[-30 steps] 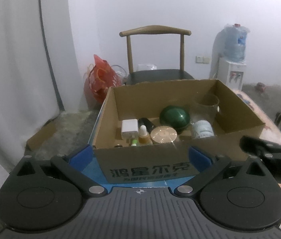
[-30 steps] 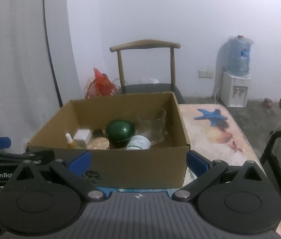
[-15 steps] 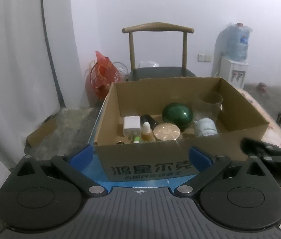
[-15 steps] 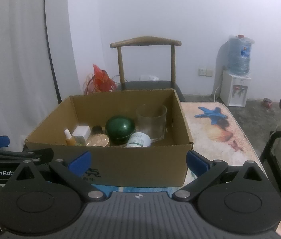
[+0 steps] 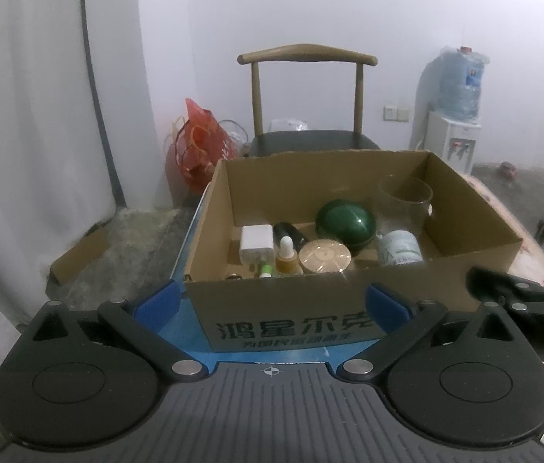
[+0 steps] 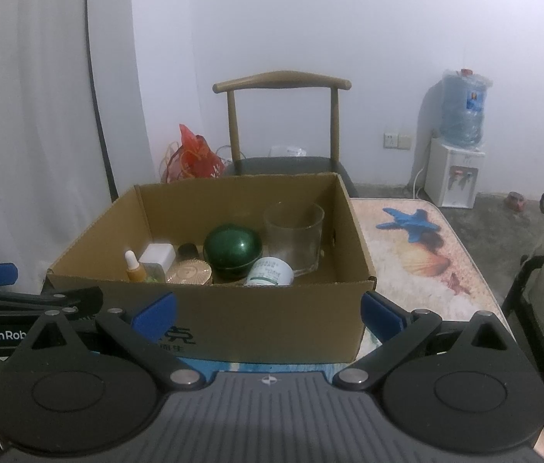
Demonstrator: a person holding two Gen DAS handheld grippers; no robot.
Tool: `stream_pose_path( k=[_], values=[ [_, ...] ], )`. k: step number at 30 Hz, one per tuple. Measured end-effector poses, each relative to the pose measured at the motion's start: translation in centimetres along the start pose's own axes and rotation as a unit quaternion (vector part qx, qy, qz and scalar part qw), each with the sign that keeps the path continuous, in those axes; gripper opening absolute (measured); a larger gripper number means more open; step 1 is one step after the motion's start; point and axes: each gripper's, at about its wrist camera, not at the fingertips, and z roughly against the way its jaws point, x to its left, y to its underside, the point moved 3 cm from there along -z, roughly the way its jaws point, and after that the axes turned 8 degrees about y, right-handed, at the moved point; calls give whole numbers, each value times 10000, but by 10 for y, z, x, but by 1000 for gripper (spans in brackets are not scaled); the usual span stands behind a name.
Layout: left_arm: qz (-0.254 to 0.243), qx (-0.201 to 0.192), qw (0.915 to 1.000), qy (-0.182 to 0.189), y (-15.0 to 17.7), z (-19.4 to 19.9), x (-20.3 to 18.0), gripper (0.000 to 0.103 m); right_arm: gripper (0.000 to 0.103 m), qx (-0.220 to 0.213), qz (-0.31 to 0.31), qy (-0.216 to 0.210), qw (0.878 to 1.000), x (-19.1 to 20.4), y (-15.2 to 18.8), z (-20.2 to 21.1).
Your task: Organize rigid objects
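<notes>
An open cardboard box [image 5: 287, 320] [image 6: 272, 320] stands on the table in front of both grippers. Inside lie a green round lid [image 5: 346, 223] [image 6: 232, 249], a clear glass [image 5: 405, 202] [image 6: 294, 233], a white jar [image 5: 401, 247] [image 6: 270, 272], a gold round tin [image 5: 324, 256] [image 6: 189, 272], a white charger [image 5: 256, 243] [image 6: 157, 256], an amber dropper bottle [image 5: 286, 258] [image 6: 133, 268] and a black bottle [image 5: 289, 233]. My left gripper [image 5: 272, 303] is open and empty before the box's near wall. My right gripper [image 6: 268, 310] is open and empty, likewise.
A wooden chair [image 5: 306, 96] stands behind the table. A red bag [image 5: 202, 150] sits on the floor at the left, a water dispenser [image 5: 457, 115] at the right. The table's patterned top [image 6: 418, 254] lies right of the box. White curtain at the left.
Both grippers have risen and pulled back slightly, so more of the box's inside shows. Nothing in the box has moved.
</notes>
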Motion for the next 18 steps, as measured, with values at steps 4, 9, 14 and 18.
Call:
stream_pose_path(
  k=[4,9,14,18],
  values=[
    [5,9,10000,-1,0,0,0,103,103,-1,5,6,10000,0,0,0],
    [32,36,10000,5,-1,-2,1,103,103,22,-11,1,10000,1,0,-1],
    [39,39,10000,4,-1,-2,1,103,103,29,-8,-1,10000,1,0,-2],
    [37,41,10000,-2,-1,-2,1,103,103,35,-13,0,10000,1,0,-2]
  ],
)
